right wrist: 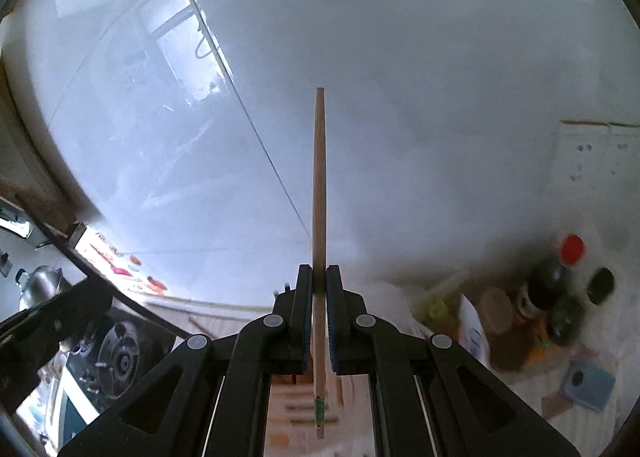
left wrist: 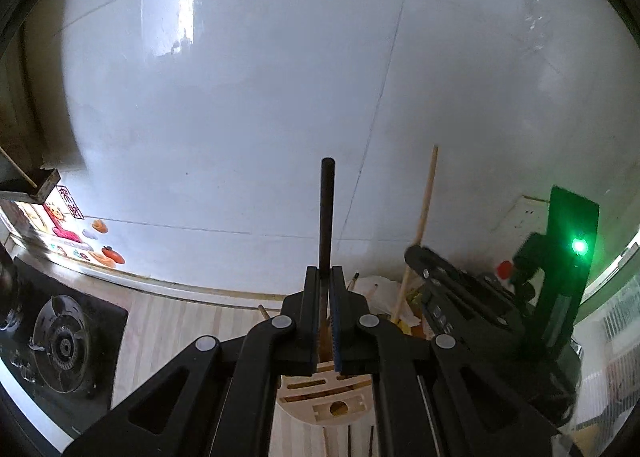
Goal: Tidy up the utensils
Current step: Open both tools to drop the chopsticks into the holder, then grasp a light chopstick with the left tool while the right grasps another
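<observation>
The left claw (left wrist: pixel 325 321) is clamped on a dark chopstick (left wrist: pixel 326 213), which stands upright between its blue-padded fingers (left wrist: pixel 335 317) and rises against the white tiled wall (left wrist: pixel 240 97). Directly below the claw sits a pale wooden utensil holder (left wrist: pixel 326 397) with slots cut in its top, resting on the light wood-grain tabletop (left wrist: pixel 168 333). The lower end of the dark chopstick is hidden between the fingers, so whether it reaches a slot cannot be told.

The right claw (right wrist: pixel 319 321) is closed on a light wooden chopstick (right wrist: pixel 319 197), held upright, its lower end banded in green and hanging just above the blurred slotted holder (right wrist: pixel 296 413). From the left wrist view, the right claw (left wrist: pixel 416 257) and its chopstick (left wrist: pixel 426 197) appear just to the right, near the holder.

A black gas stove (left wrist: pixel 60 341) occupies the tabletop's left side. Toward the right rear corner stand a red-capped dark bottle (right wrist: pixel 554 277) and other jars, blurred. A small blue-grey box (right wrist: pixel 586 385) lies near the right edge.
</observation>
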Demonstrator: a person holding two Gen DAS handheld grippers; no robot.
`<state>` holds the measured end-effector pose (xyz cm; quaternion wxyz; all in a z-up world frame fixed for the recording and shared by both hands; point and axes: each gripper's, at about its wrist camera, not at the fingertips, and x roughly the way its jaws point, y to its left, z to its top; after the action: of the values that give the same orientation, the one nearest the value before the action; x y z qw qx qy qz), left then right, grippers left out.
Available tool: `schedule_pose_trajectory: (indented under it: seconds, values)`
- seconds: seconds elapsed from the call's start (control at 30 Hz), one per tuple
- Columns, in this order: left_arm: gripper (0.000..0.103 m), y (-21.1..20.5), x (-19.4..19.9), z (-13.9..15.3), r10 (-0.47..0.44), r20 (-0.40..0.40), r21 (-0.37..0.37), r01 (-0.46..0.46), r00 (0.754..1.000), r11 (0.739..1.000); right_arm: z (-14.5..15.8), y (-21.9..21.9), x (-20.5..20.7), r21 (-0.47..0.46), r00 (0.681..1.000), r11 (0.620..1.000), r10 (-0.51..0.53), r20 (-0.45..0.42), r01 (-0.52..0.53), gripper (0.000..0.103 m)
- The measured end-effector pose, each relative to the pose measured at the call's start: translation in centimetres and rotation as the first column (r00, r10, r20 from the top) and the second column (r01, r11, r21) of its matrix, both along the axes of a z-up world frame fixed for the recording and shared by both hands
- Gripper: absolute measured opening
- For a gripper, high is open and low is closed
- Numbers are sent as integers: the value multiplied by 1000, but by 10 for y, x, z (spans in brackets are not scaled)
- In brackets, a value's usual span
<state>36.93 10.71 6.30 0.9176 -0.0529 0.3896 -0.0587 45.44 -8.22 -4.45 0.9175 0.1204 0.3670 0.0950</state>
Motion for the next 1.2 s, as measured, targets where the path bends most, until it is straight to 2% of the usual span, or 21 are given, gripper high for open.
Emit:
schedule_pose_trajectory:
  seconds: [0.37,0.53,0.6,0.67,0.7,0.73,0.77,0.8,0.83,0.9,0.97,1.0,1.07,1.2]
  values:
    - [2,4,12,-38,19,-112,14,-18,994,1000,-25,13,21,-10,994,1000,-3,112,4,7]
    - [5,4,9,-47,33,-161,-9,-35,986,999,-36,15,18,-18,994,999,32,105,-30,7]
    - [8,6,4,-40,35,-145,-44,-41,989,998,-38,17,16,-21,995,998,59,76,-57,7]
    - [9,8,-2,-30,57,-125,-32,-61,991,998,-35,14,11,-15,996,997,74,49,-73,8]
    - [17,10,-8,-23,68,-104,-29,-71,992,997,-33,10,7,-12,997,998,69,44,-68,9]
    - [37,11,-12,-18,76,-89,-27,-79,993,997,-30,5,3,-6,997,998,61,42,-61,16]
    - [51,14,-19,-12,90,-66,-25,-91,994,995,-25,-2,-3,-1,998,999,48,39,-48,22]
    - [77,17,-25,-9,102,-46,-25,-103,994,994,-21,-8,-9,1,999,999,36,39,-36,33]
    - [88,19,-31,-6,117,-25,-19,-117,993,993,-18,-14,-15,-4,999,1000,18,37,-18,42]
    - [89,25,-45,-5,147,13,-6,-147,989,989,-13,-26,-31,-20,1000,1000,-17,15,17,49]
    - [100,31,-58,-12,174,27,5,-174,984,985,-15,-40,-52,-43,998,997,-60,-10,59,51]
    - [103,32,-66,-18,186,33,19,-187,982,982,-17,-45,-61,-46,997,996,-71,-19,70,56]
    - [103,33,-76,-32,202,35,61,-204,979,977,-25,-60,-83,-40,993,994,-107,-42,105,65]
    - [103,22,-93,-72,196,-26,143,-191,980,971,-47,-84,-120,-22,982,986,-167,-87,165,78]
